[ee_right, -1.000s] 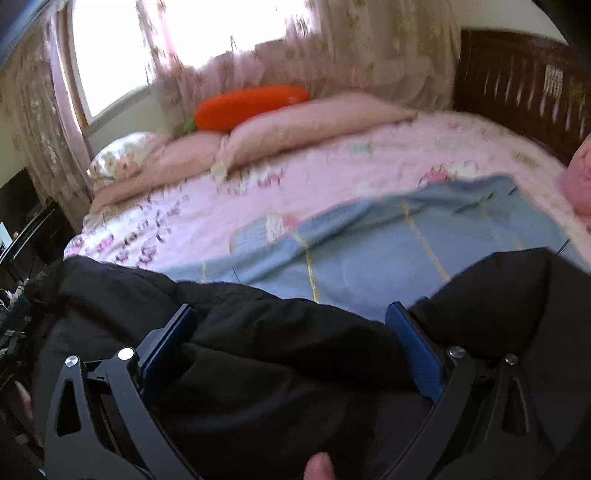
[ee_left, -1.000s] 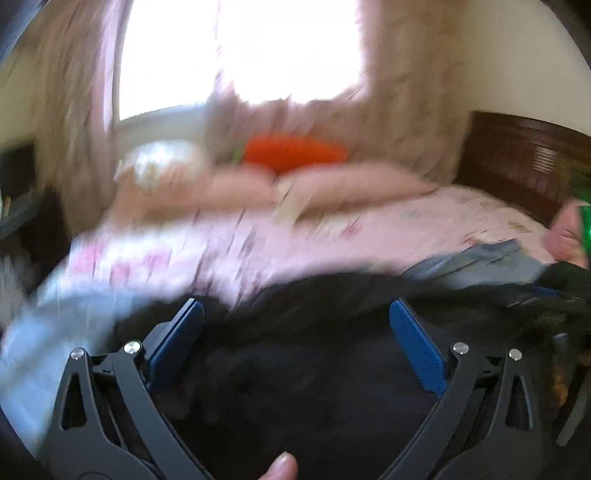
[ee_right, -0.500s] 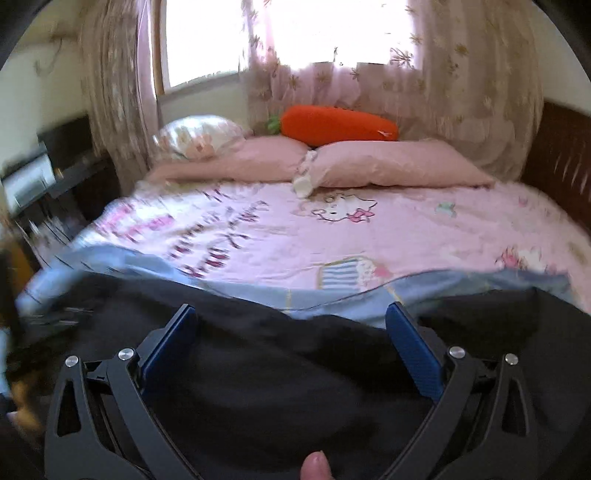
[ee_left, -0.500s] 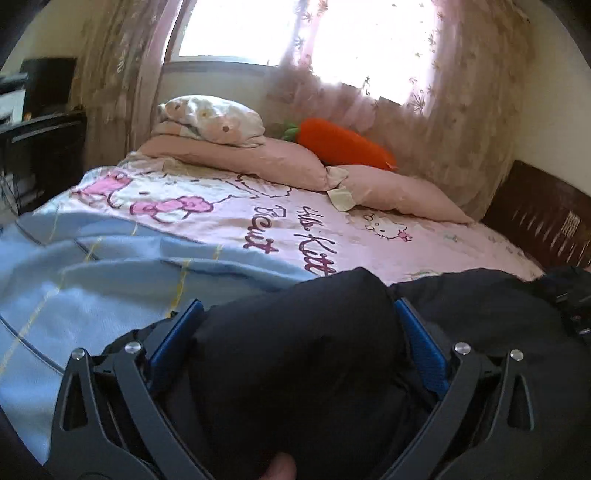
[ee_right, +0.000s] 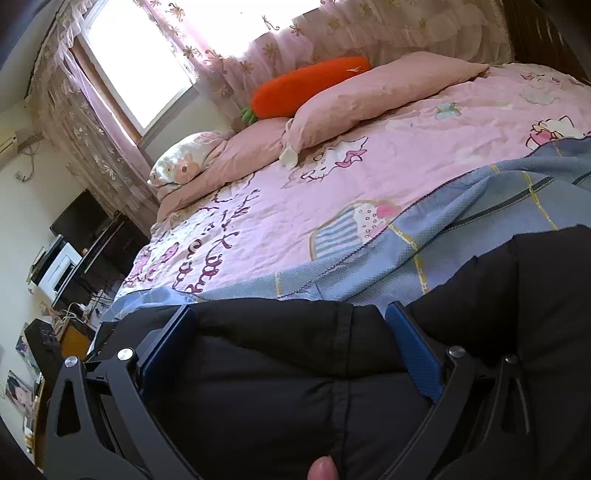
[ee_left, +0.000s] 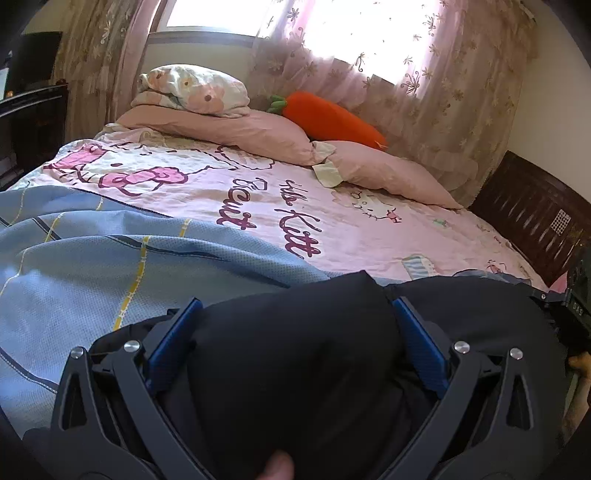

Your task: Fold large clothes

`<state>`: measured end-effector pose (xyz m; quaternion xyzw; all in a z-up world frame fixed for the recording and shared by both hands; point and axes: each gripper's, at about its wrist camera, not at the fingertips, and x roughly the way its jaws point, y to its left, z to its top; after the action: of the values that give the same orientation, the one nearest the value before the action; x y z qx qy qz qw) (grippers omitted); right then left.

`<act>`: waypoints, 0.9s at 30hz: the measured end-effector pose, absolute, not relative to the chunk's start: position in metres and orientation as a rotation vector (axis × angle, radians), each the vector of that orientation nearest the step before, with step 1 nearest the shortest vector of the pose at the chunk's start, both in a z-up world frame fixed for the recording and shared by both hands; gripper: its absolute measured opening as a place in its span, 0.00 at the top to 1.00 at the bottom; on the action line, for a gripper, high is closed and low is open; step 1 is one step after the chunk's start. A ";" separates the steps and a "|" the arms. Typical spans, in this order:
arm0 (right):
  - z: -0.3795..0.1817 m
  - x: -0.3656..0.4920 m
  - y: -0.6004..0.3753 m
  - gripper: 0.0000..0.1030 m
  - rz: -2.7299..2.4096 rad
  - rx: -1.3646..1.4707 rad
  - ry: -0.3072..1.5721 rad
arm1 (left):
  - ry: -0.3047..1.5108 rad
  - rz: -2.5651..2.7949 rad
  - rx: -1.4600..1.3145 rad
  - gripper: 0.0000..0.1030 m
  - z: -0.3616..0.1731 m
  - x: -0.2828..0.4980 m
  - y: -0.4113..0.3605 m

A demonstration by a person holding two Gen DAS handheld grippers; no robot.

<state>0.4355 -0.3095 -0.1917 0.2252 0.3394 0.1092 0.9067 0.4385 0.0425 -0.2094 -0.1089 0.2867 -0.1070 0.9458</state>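
In the left wrist view, the left tongs (ee_left: 293, 317) stood spread wide, their blue pads (ee_left: 173, 341) apart with a thick bulge of the black garment (ee_left: 295, 369) filling the gap between them; the pads touched the cloth at its sides but were not pinched together. The garment lay at the near edge of the bed, on top of a light blue blanket (ee_left: 92, 266) that covered the near part of a pink printed bedspread (ee_left: 332, 221). Pink pillows (ee_left: 236, 129) and an orange carrot cushion (ee_left: 332, 116) lay along the far side under a curtained window (ee_left: 332, 29). A fingertip (ee_left: 279, 467) showed at the bottom edge. In the right wrist view, which was tilted, the right tongs (ee_right: 290, 325) were likewise splayed wide around a seamed fold of the black garment (ee_right: 295, 387), the blue pads (ee_right: 413, 350) pressed against the fabric at either side. The blue blanket (ee_right: 461, 236) lay just beyond the garment, over the pink bedspread (ee_right: 369, 158). A dark cabinet (ee_right: 92, 240) stood by the far left wall.
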 end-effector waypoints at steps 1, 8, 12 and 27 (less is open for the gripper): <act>-0.192 0.435 -0.310 0.01 0.216 0.461 0.703 | 0.586 -0.210 -0.213 0.02 -0.210 0.439 0.040; -0.197 0.429 -0.309 0.01 0.143 0.424 0.702 | 0.590 -0.190 -0.170 0.02 -0.215 0.439 0.031; -0.196 0.426 -0.302 0.01 0.101 0.374 0.696 | 0.579 -0.172 -0.157 0.02 -0.216 0.437 0.030; -0.143 0.386 -0.255 0.01 -0.191 0.054 0.636 | 0.412 -0.056 -0.122 0.02 -0.141 0.364 0.005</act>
<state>0.3864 -0.2553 -0.1428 0.0267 0.3123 -0.0940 0.9449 0.3645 0.0052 -0.1415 -0.0604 0.2045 -0.0278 0.9766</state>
